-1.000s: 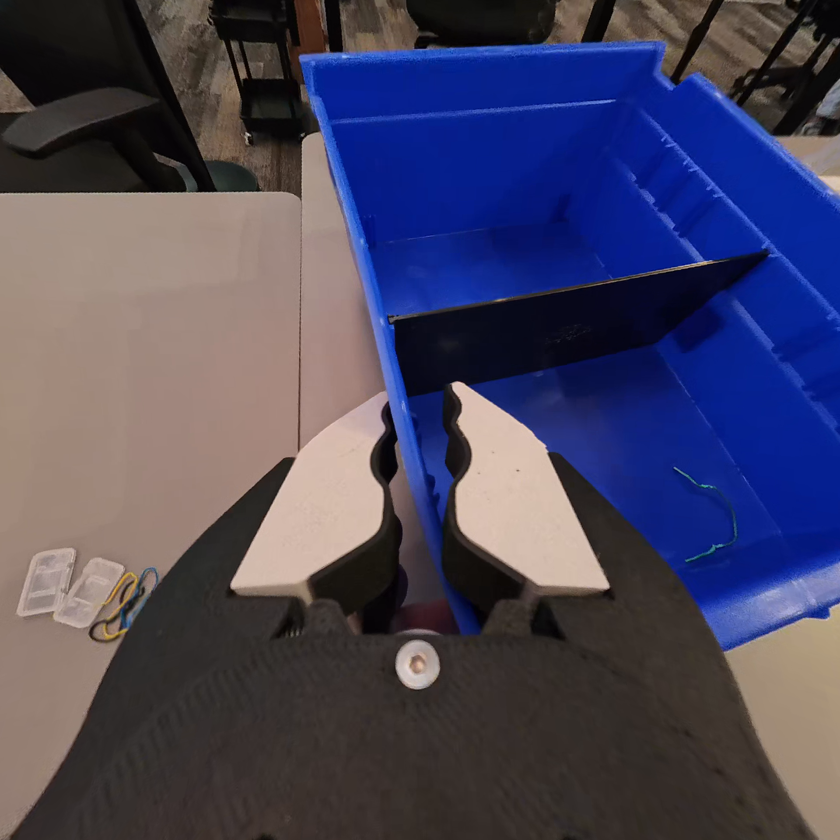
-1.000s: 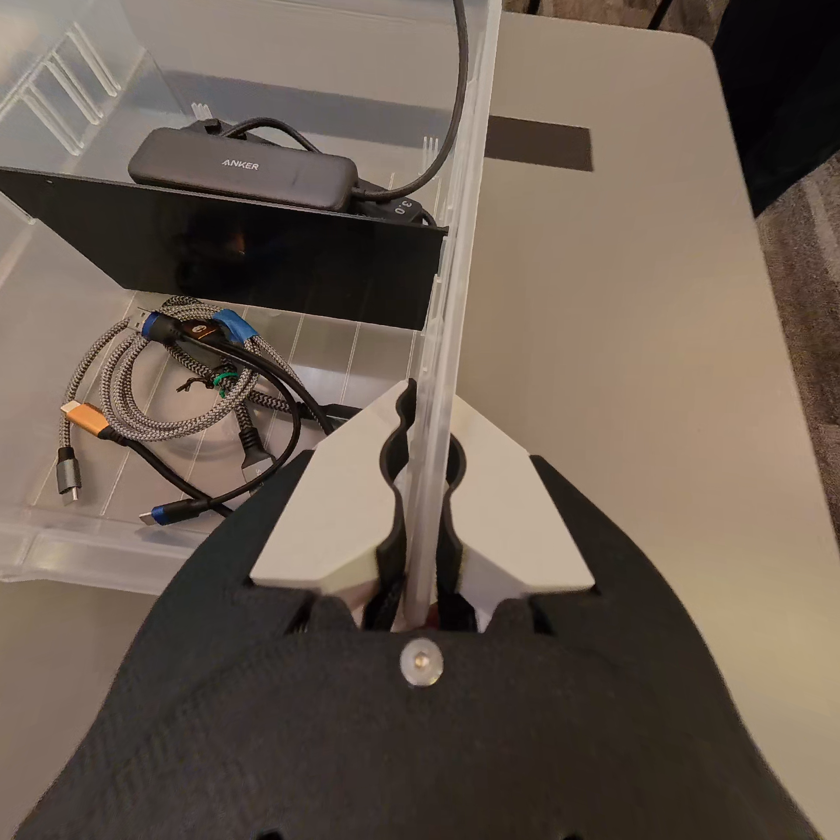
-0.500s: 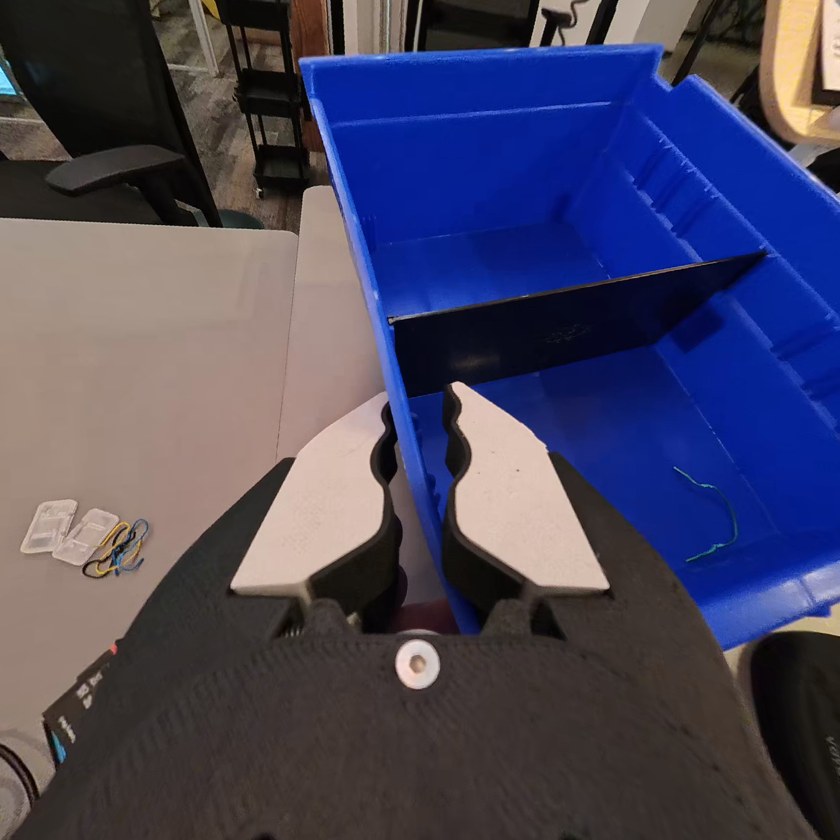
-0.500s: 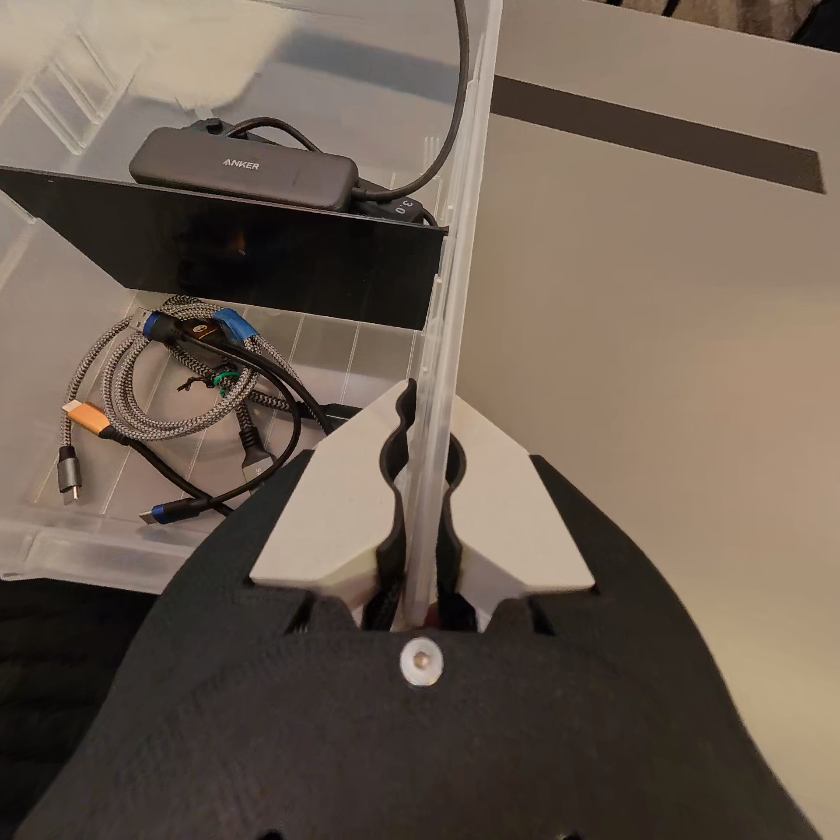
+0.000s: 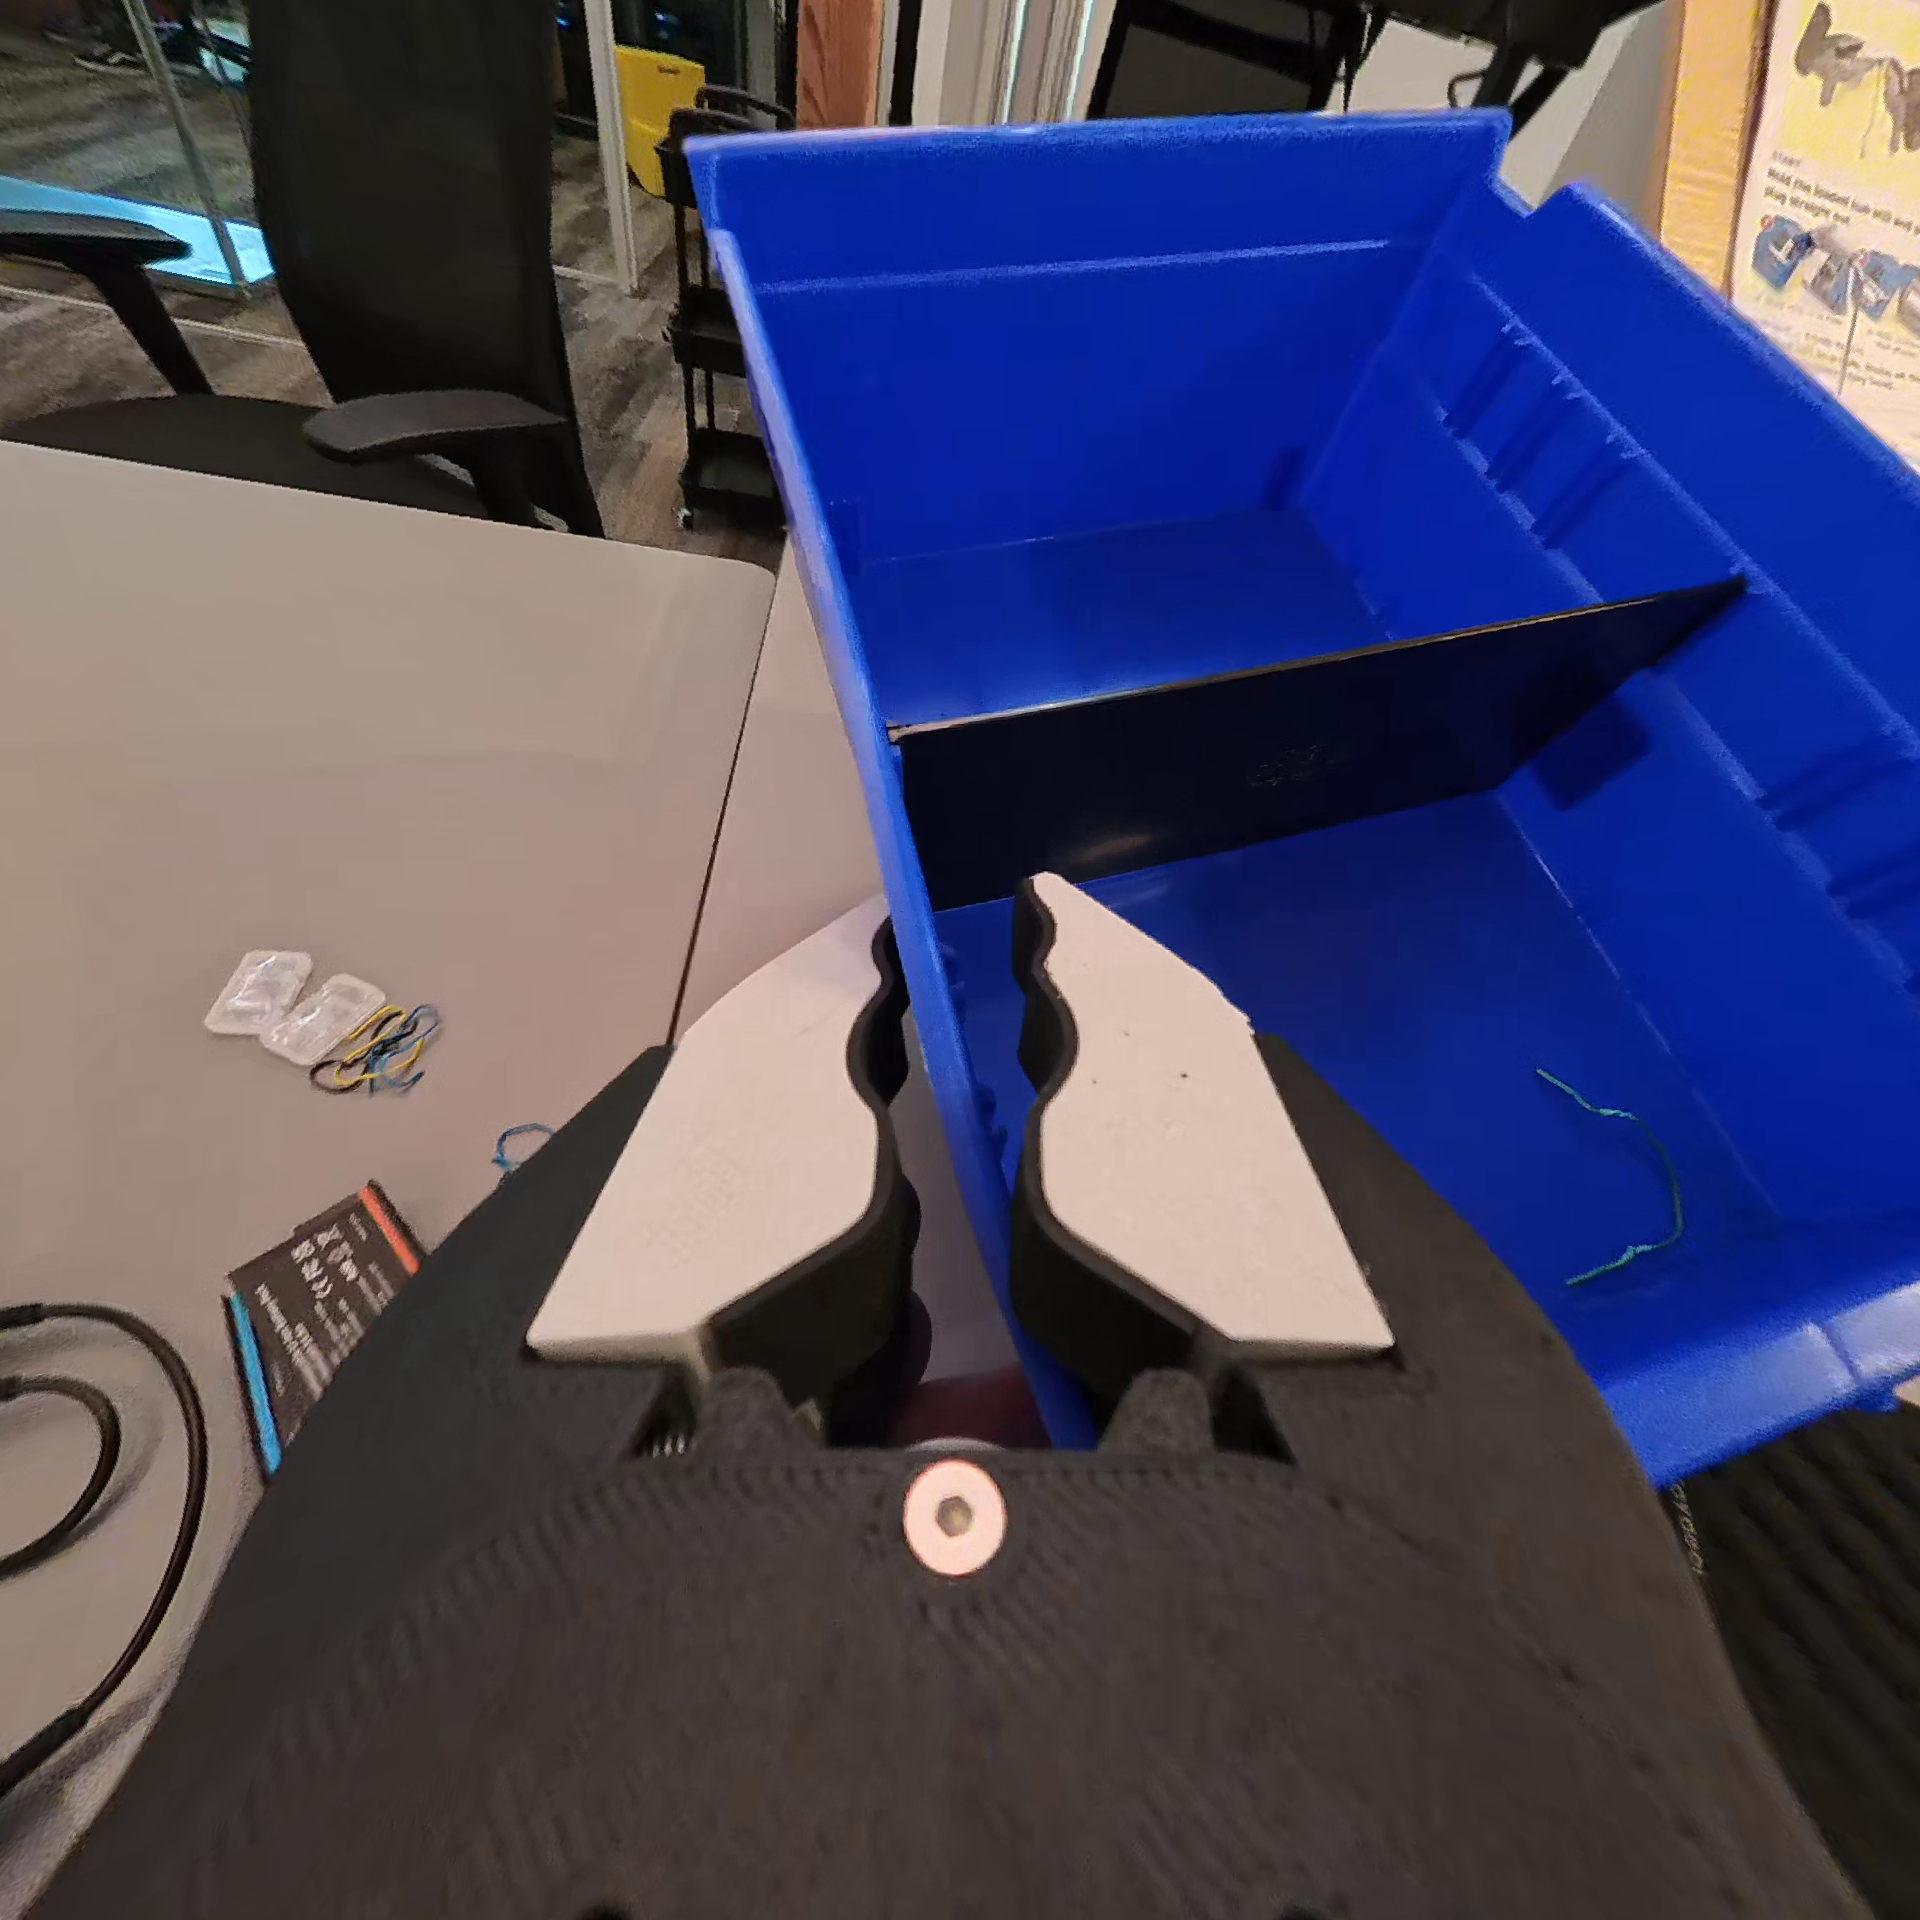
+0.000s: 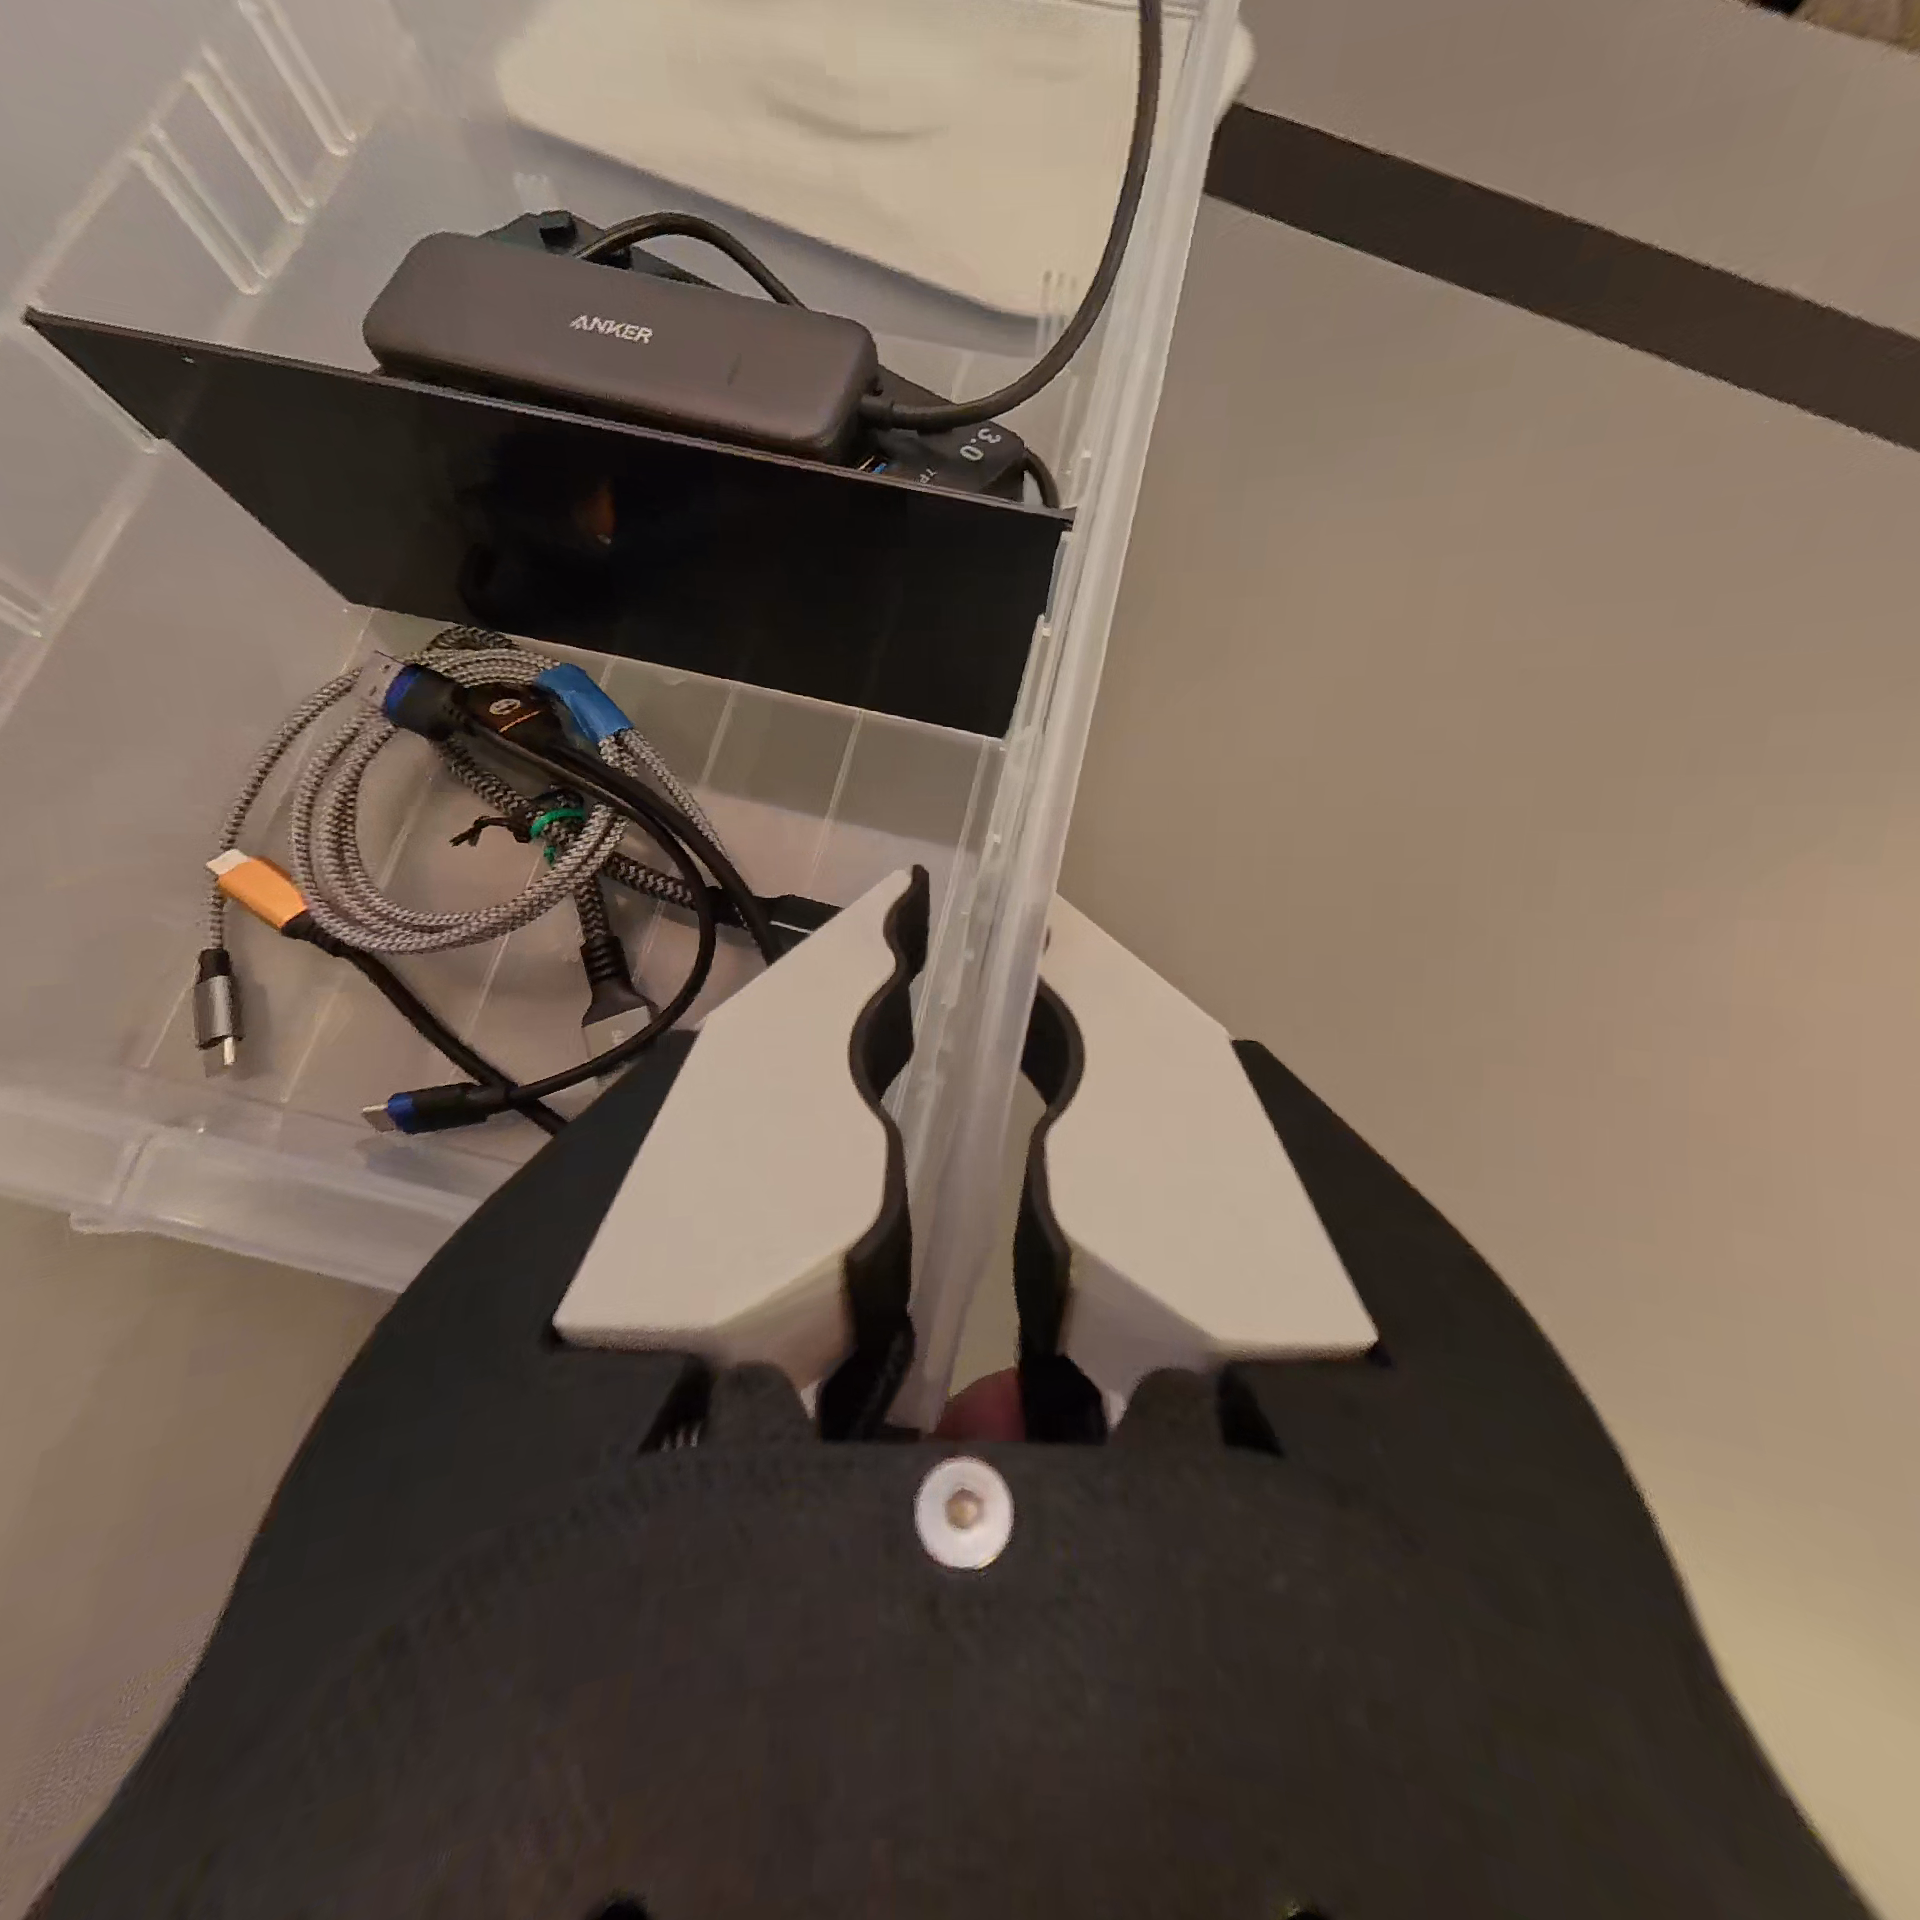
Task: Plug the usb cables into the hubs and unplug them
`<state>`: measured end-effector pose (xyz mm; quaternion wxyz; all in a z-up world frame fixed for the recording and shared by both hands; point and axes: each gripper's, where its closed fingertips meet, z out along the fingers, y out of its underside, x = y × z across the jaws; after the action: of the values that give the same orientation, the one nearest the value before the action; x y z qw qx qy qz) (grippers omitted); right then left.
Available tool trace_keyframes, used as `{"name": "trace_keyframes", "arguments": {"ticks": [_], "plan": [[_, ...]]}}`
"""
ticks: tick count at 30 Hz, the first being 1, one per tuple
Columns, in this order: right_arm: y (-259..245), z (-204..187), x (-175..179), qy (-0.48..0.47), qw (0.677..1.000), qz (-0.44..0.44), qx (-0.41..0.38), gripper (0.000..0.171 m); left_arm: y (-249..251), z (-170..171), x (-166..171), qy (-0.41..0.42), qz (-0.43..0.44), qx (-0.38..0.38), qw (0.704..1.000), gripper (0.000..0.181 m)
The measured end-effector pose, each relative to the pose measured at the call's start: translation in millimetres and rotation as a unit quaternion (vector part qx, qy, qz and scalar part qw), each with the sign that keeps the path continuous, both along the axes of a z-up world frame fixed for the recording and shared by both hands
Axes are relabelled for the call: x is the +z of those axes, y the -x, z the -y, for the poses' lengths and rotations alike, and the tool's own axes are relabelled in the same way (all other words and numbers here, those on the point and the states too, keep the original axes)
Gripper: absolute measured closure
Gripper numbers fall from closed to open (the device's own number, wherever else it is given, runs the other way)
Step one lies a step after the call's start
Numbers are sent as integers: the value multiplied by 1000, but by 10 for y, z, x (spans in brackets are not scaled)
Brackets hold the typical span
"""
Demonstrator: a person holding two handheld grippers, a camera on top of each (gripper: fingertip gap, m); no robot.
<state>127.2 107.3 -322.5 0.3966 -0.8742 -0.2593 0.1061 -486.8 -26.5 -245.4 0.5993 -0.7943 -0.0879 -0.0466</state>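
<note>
My left gripper is shut on the left wall of a blue bin and holds it off the table, tilted. The bin has a black divider and only a green twist tie in its near half. My right gripper is shut on the right wall of a clear bin. Behind that bin's black divider lies a dark grey USB hub with a cable running up over the wall. Several coiled USB cables lie in the near compartment.
In the left wrist view the grey table carries two small clear cases, rubber bands, a black card and a black cable. Office chairs stand beyond. In the right wrist view a dark strip crosses the table. Across from one pair of fingers to the other is roughly 65 cm.
Both bins have stayed fixed in my grippers while the background shifted: the blue bin has risen and tilted away from the table, and the clear bin has moved across the table.
</note>
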Motion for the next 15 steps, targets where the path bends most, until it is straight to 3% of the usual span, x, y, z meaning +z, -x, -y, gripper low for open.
{"name": "trace_keyframes", "arguments": {"ticks": [5, 11, 15], "plan": [[544, 109, 20, 22, 999, -23, 34, 145, 40, 249, 4, -14, 13, 21, 1000, 163], [1034, 194, 23, 26, 998, -22, 59, 142, 83, 425, 31, -26, 12, 35, 999, 164], [1362, 215, 64, 30, 996, -69, 53, 135, 150, 533, 74, -40, 20, 50, 998, 163]]}}
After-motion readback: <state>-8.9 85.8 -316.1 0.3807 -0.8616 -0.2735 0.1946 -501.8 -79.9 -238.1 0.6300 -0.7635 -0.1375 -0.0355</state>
